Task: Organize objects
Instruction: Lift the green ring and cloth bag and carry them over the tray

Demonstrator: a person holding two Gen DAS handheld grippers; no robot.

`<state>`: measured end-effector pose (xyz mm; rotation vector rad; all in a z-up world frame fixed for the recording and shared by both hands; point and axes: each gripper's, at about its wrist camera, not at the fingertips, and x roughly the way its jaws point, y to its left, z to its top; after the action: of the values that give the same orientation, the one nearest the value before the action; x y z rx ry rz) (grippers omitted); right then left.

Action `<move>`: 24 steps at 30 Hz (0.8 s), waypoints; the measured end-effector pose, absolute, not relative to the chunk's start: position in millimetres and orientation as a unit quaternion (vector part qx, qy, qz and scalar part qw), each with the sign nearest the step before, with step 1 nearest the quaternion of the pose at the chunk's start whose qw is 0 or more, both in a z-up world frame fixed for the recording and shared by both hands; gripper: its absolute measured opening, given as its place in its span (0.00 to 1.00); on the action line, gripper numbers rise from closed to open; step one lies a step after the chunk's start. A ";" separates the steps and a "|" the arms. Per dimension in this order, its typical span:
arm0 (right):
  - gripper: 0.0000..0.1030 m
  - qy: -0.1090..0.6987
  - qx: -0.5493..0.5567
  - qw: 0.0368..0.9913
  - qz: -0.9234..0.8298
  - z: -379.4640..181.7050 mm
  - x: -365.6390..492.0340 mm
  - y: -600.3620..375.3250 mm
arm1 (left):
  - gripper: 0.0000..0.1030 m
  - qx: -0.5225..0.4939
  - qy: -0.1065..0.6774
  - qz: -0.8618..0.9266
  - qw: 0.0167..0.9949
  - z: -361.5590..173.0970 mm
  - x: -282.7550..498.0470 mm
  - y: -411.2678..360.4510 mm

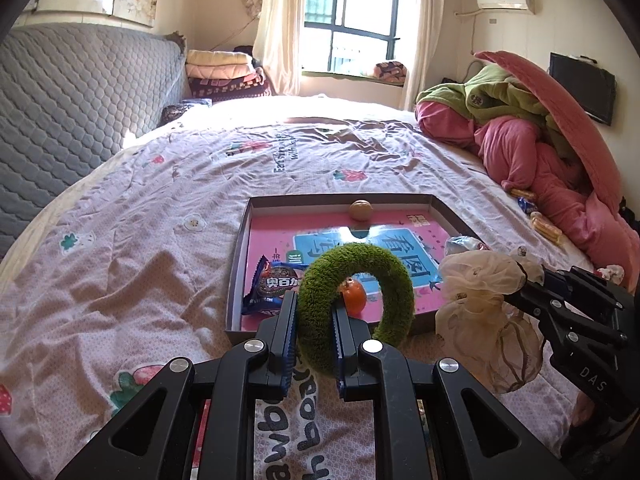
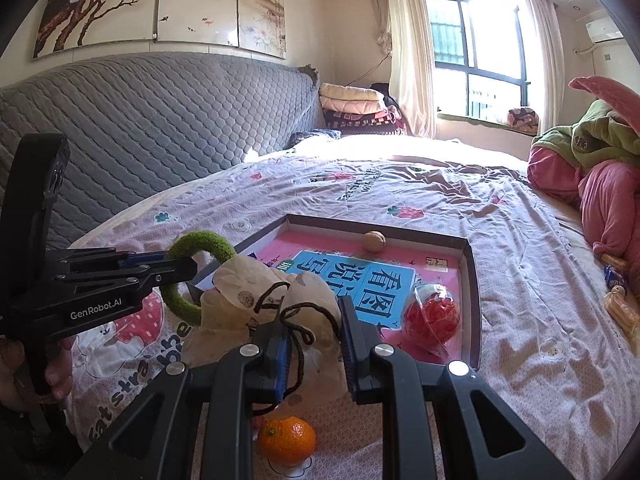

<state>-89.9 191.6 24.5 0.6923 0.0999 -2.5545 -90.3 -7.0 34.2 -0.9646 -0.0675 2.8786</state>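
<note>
My left gripper point(image 1: 314, 312) is shut on a fuzzy green ring point(image 1: 356, 304) and holds it above the near edge of a shallow pink-lined box point(image 1: 236, 264); it also shows in the right wrist view point(image 2: 176, 268). My right gripper point(image 2: 314, 320) is shut on a cream drawstring pouch point(image 2: 276, 304), which also shows in the left wrist view point(image 1: 484, 292). In the box lie a blue cookie packet point(image 1: 272, 284), a small orange fruit point(image 1: 354, 298), a walnut point(image 1: 361, 210) and a clear bag of red bits point(image 2: 432, 318).
A tangerine point(image 2: 286, 440) lies on the sheet under my right gripper. Wrapped snacks point(image 1: 536, 216) lie beside the pink and green bedding pile point(image 1: 540, 144) at the right. A grey quilted headboard point(image 1: 72, 92) stands at the left.
</note>
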 end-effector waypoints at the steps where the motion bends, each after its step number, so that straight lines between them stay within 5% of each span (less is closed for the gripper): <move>1: 0.22 0.034 0.250 0.242 -0.937 26.0 -90.0 192.4 | 0.15 -0.317 -0.021 0.947 0.052 34.9 -90.7 -6.4; 24: 0.22 0.043 0.209 0.212 -0.954 46.3 -98.0 194.9 | 0.15 -0.283 -0.010 0.958 0.044 58.7 -108.7 -2.1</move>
<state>-98.0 194.9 46.3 0.5814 0.1186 -2.6496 -108.7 -2.1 58.7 -0.8658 -0.0295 2.9280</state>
